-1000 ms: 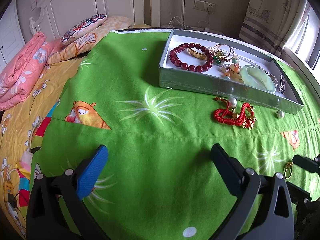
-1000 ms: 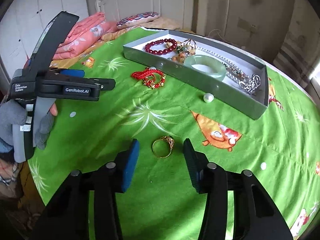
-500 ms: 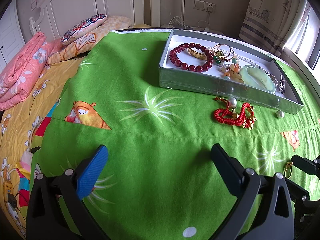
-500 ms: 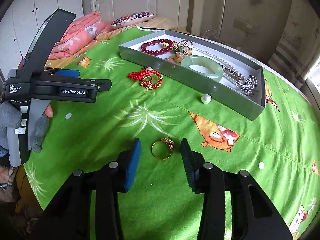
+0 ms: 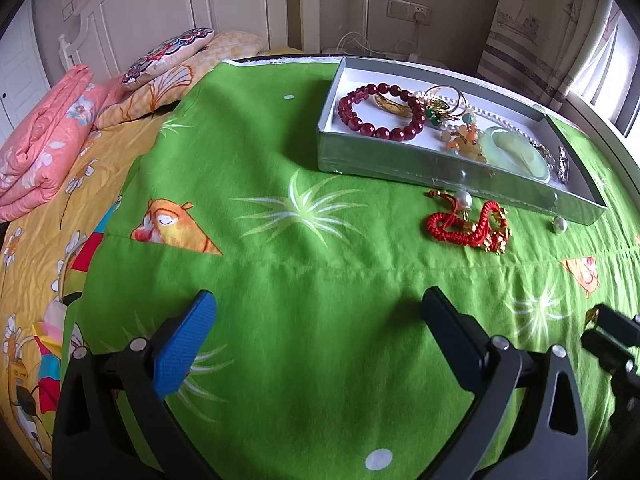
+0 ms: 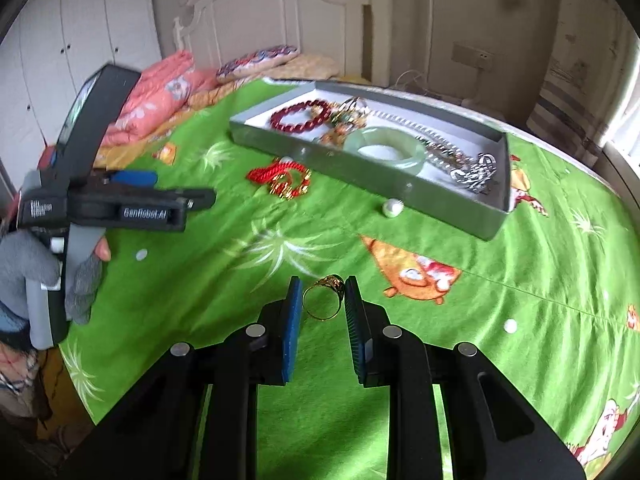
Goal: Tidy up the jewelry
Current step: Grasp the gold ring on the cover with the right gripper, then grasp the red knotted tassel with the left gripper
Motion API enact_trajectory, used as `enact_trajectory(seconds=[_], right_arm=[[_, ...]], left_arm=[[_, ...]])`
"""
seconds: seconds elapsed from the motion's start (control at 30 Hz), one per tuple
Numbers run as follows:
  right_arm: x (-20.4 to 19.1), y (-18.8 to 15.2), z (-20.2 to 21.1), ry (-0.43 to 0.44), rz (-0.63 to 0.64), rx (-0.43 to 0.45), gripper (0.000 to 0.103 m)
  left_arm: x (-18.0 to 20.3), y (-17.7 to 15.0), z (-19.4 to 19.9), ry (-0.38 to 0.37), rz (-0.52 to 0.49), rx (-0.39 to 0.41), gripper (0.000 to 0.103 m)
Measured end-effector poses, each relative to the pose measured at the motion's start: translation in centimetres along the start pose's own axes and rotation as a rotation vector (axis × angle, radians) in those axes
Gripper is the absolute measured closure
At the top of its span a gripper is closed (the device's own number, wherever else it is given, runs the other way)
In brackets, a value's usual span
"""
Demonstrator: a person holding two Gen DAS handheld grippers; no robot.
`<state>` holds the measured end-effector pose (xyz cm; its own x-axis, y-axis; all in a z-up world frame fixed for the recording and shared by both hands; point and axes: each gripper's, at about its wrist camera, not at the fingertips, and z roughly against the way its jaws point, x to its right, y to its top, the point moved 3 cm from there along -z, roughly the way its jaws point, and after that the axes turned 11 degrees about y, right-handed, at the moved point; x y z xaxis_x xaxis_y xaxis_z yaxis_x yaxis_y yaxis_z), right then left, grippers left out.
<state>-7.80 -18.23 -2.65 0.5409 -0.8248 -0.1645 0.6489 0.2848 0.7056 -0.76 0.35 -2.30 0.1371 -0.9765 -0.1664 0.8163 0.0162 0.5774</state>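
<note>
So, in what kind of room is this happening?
Most likely a bedroom: the jewelry tray sits on a bed with a green bedspread, beside a pillow, a folded pink quilt and a white headboard.

Left tongs [image 5: 316, 328] wide apart above the bedspread, right tongs [image 6: 322, 300] closing, both angled downward.

ring [image 6: 323, 298] before tray [image 6: 360, 172], pearl [image 6: 392, 208] between
</note>
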Motion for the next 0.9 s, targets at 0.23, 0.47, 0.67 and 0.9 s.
enact_trajectory(seconds=[0.23,0.47,0.67,0.9], right_arm=[[0.7,-0.5,1.2,-0.024,-0.001,0.024,0.080],[1.4,-0.8,1.8,-0.029,-0.013,0.038,0.080],[1.6,-1.0,1.8,-0.016,-0.033,0.035,0.080],[1.8,-1.2,1.9,0.003,-0.049,0.042,0.080]], left_arm=[[1.5,-0.9,2.3,-0.061,-0.052,0.061,0.002],[5.6,1.1,2.7,-0.125,-0.073,0.091,0.006],[9.5,3.1,0.8,-0.133,-0.152,0.076,0.035],[9.9,2.0,2.1,-0.191,-0.199,0.139,0.086]])
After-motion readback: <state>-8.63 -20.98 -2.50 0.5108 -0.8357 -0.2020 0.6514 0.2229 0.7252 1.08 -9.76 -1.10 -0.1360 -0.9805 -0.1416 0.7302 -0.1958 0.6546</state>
